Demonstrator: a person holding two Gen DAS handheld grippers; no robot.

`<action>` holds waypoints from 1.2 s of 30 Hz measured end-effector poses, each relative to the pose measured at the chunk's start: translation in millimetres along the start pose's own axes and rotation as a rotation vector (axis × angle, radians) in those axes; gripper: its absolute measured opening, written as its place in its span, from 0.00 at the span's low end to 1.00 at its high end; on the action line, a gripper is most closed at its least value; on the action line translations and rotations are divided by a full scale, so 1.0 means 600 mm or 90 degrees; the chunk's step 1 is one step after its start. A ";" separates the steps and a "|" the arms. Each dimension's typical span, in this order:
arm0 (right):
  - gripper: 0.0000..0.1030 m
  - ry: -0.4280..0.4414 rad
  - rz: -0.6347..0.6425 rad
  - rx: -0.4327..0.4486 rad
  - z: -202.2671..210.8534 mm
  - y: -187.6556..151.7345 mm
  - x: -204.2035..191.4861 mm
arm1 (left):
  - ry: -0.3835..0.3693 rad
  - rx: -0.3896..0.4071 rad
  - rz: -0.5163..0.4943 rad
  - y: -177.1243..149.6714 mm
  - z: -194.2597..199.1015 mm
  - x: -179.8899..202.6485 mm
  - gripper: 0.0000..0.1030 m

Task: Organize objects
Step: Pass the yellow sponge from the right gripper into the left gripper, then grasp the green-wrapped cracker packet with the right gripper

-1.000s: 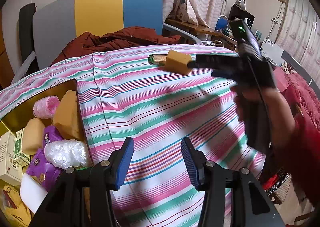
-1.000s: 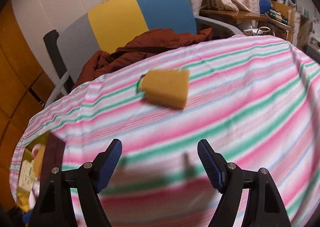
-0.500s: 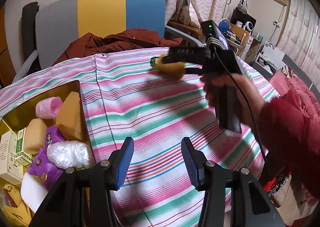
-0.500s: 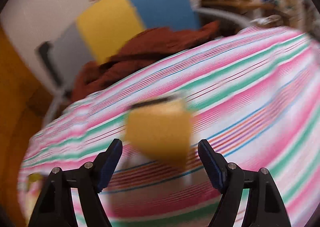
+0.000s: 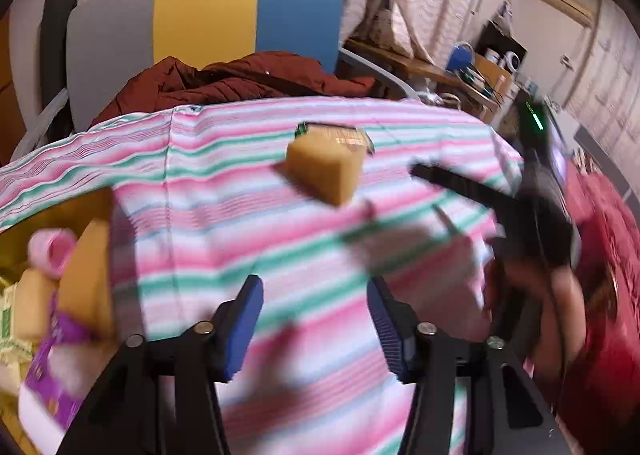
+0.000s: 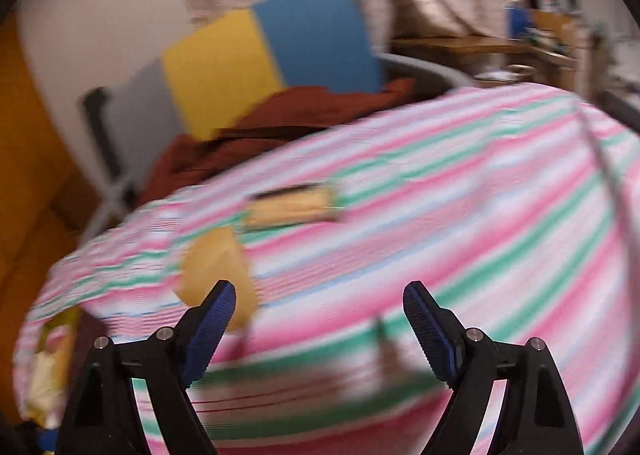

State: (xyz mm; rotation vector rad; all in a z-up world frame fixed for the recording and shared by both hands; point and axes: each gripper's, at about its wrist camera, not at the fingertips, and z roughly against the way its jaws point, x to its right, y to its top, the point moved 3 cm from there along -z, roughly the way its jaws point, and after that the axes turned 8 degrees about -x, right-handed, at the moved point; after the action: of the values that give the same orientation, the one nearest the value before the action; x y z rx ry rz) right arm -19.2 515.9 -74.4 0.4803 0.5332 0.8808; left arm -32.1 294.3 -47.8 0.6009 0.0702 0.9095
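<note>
A yellow sponge shows blurred over the striped tablecloth, just in front of a flat green-edged packet. In the right wrist view the sponge is outside the jaws, by the left finger's outer side. I cannot tell if it rests on the cloth. My right gripper has its jaws opening with nothing between them. In the left wrist view its black fingers stand apart from the sponge, to its right. My left gripper hangs low over the cloth, jaws opening and empty.
A gold box at the table's left edge holds sponges, a pink roll and a purple packet. A grey, yellow and blue chair with a brown jacket stands behind the table. A hand and red sleeve are at the right.
Half a second ago the sponge sat between the right gripper's fingers. Now it is outside them to the left, and that gripper has drawn back. Both grippers' jaws stand wider.
</note>
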 end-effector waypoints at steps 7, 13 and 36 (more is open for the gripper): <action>0.84 -0.144 -0.042 0.056 -0.003 -0.008 0.039 | 0.026 -0.025 0.063 0.104 -0.090 0.023 0.68; 0.84 -0.150 -0.098 0.083 0.002 -0.019 0.074 | 0.059 -0.058 0.049 0.156 -0.181 0.061 0.70; 0.91 -0.004 0.148 -0.080 -0.046 0.074 -0.011 | -0.006 0.034 -0.007 0.116 -0.194 -0.021 0.48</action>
State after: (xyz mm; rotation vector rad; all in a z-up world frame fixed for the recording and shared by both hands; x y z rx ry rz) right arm -65.7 539.4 -67.8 0.4348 0.4187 1.1275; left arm -125.3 370.6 -111.0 0.6538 0.0897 0.8968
